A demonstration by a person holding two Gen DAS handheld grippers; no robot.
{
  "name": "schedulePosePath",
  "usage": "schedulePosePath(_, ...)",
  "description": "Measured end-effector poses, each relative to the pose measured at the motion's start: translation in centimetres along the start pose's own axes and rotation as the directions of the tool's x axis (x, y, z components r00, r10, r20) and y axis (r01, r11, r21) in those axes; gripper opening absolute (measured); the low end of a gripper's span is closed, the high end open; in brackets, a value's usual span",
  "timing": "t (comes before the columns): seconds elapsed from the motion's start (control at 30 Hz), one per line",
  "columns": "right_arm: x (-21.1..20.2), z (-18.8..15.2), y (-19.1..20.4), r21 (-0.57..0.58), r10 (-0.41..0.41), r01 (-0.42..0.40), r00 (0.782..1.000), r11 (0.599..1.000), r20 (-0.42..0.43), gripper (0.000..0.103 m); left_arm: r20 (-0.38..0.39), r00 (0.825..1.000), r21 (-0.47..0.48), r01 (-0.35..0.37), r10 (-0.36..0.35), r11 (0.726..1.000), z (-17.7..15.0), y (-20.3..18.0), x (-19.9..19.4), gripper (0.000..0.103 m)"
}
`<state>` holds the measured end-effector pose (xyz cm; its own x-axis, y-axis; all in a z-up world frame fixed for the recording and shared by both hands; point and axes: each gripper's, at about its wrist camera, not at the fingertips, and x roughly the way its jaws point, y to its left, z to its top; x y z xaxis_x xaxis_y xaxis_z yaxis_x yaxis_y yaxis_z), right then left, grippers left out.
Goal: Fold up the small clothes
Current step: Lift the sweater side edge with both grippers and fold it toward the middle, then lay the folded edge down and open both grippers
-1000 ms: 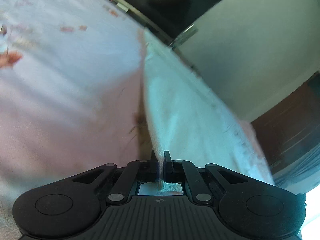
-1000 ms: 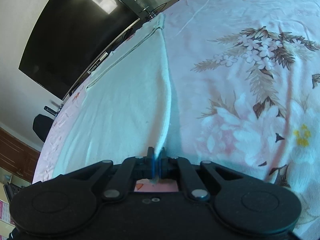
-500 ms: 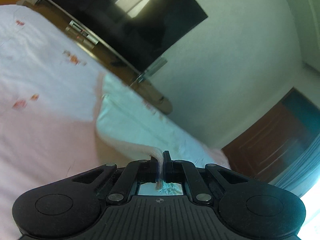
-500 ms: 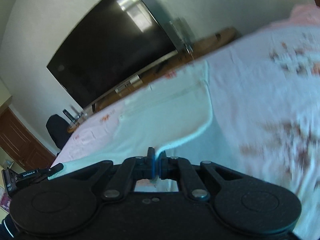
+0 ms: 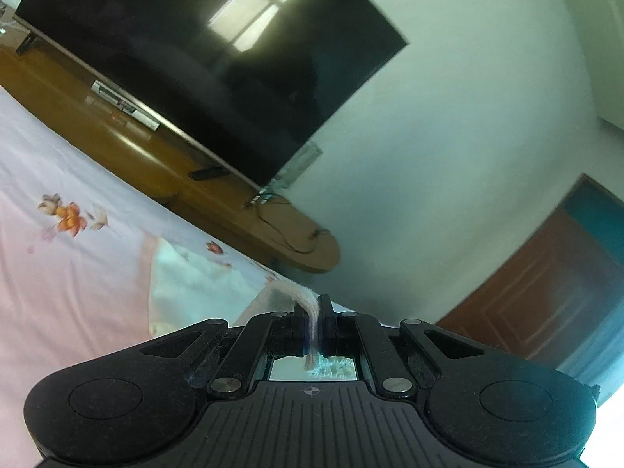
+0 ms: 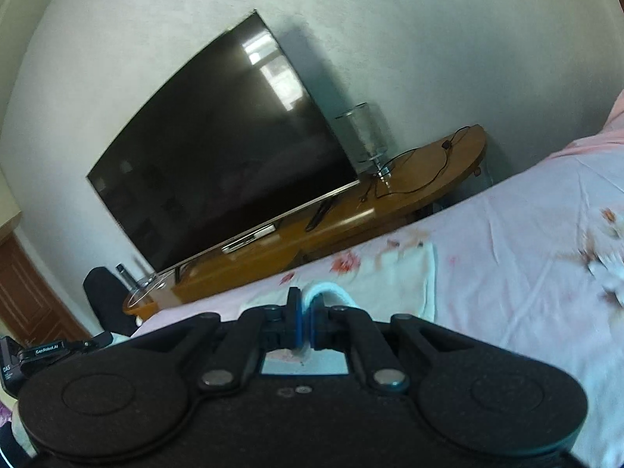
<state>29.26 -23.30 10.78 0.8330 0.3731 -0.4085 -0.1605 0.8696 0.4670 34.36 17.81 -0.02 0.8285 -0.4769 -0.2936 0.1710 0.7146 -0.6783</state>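
Observation:
A pale mint garment [image 5: 195, 284] lies on the floral pink bedsheet [image 5: 58, 273]. My left gripper [image 5: 315, 319] is shut on its hem, which bends up out of the jaws and back toward the cloth. In the right wrist view the same garment [image 6: 394, 277] lies ahead on the bedsheet [image 6: 526, 253]. My right gripper [image 6: 306, 319] is shut on another part of its edge, which loops up just past the fingertips. Both grippers point toward the foot of the bed, tilted upward. Most of the garment is hidden below the gripper bodies.
A large dark TV [image 5: 175, 58] stands on a long wooden console [image 5: 241, 210] past the bed's foot, also in the right wrist view [image 6: 218, 163]. A glass vase [image 6: 362, 136] and cables sit on the console. A brown door [image 5: 538, 280] is at right.
Both grippers have lifted and tilted up, carrying the garment's near edge toward its far edge. The views went from looking down on the cloth to facing the TV wall.

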Motion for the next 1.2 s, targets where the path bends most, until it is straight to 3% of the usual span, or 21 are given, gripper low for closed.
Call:
schedulePosePath(0.23, 11.2, 2.2, -5.9, 0.057, -0.029, 0.036, 0.994, 0.998, -0.105, 0.005, -0.066, 0.994, -0.024, -0.087, 0.085, 0.996, 2.4, 4.7, 11.8, 0.004)
schedulePosePath(0.47, 21.8, 1.0, -12.3, 0.150, -0.072, 0.103, 0.978, 0.983, -0.194, 0.006, -0.189, 0.959, 0.033, -0.209, 0.212, 0.977, 2.0, 9.6, 22.0, 0.005)
schedulePosePath(0.57, 24.3, 0.1, -13.4, 0.142, -0.085, 0.110, 0.982, 0.984, -0.168, 0.020, -0.186, 0.959, 0.023, -0.213, 0.214, 0.977, 1.7, 10.6, 23.4, 0.005)
schedulePosePath(0.6, 24.5, -0.2, -13.5, 0.135, -0.086, 0.106, 0.985, 0.985, -0.148, 0.027, -0.181, 0.961, 0.018, -0.208, 0.208, 0.978, 1.7, 10.7, 23.6, 0.014)
schedulePosePath(0.63, 24.4, -0.5, -13.6, 0.123, -0.085, 0.100, 0.989, 0.987, -0.122, 0.029, -0.173, 0.966, 0.015, -0.194, 0.194, 0.981, 1.6, 10.9, 23.6, 0.037)
schedulePosePath(0.7, 23.9, -0.8, -13.7, 0.117, -0.064, 0.074, 0.994, 0.990, -0.088, 0.034, -0.142, 0.978, 0.011, -0.155, 0.155, 0.988, 1.3, 10.9, 23.5, 0.061)
schedulePosePath(0.73, 23.5, -0.7, -13.8, 0.115, -0.063, 0.071, 0.995, 0.991, -0.073, 0.035, -0.125, 0.981, 0.019, -0.146, 0.147, 0.989, 1.3, 10.8, 23.2, 0.063)
schedulePosePath(0.87, 21.8, -0.5, -13.9, 0.090, -0.080, 0.082, 0.996, 0.993, -0.025, 0.040, -0.120, 0.980, 0.094, -0.151, 0.161, 0.984, 1.4, 10.2, 22.8, 0.063)
schedulePosePath(1.0, 23.2, 0.1, -13.5, 0.014, -0.114, 0.116, 0.991, 0.993, -0.071, 0.040, -0.160, 0.949, 0.256, -0.226, 0.272, 0.940, 1.1, 9.3, 23.7, 0.061)
schedulePosePath(1.07, 24.4, -0.2, -12.8, -0.052, -0.143, 0.138, 0.983, 0.989, -0.117, 0.039, -0.151, 0.937, 0.315, -0.257, 0.315, 0.914, 1.0, 9.0, 23.8, 0.041)
schedulePosePath(1.1, 25.1, -0.5, -12.3, -0.090, -0.173, 0.161, 0.974, 0.983, -0.147, 0.036, -0.141, 0.926, 0.348, -0.284, 0.350, 0.893, 1.0, 8.8, 23.6, 0.016)
schedulePosePath(1.13, 25.7, -0.9, -11.8, -0.142, -0.218, 0.196, 0.963, 0.970, -0.157, 0.018, -0.128, 0.924, 0.361, -0.295, 0.360, 0.885, 1.1, 8.8, 23.5, 0.007)
schedulePosePath(1.17, 26.0, -1.2, -11.3, -0.181, -0.233, 0.203, 0.959, 0.962, -0.159, 0.007, -0.116, 0.930, 0.341, -0.292, 0.348, 0.894, 1.3, 8.9, 23.1, 0.006)
schedulePosePath(1.2, 26.1, -1.4, -10.9, -0.211, -0.246, 0.211, 0.958, 0.954, -0.151, 0.004, -0.091, 0.927, 0.351, -0.311, 0.363, 0.883, 1.4, 8.8, 22.7, 0.006)
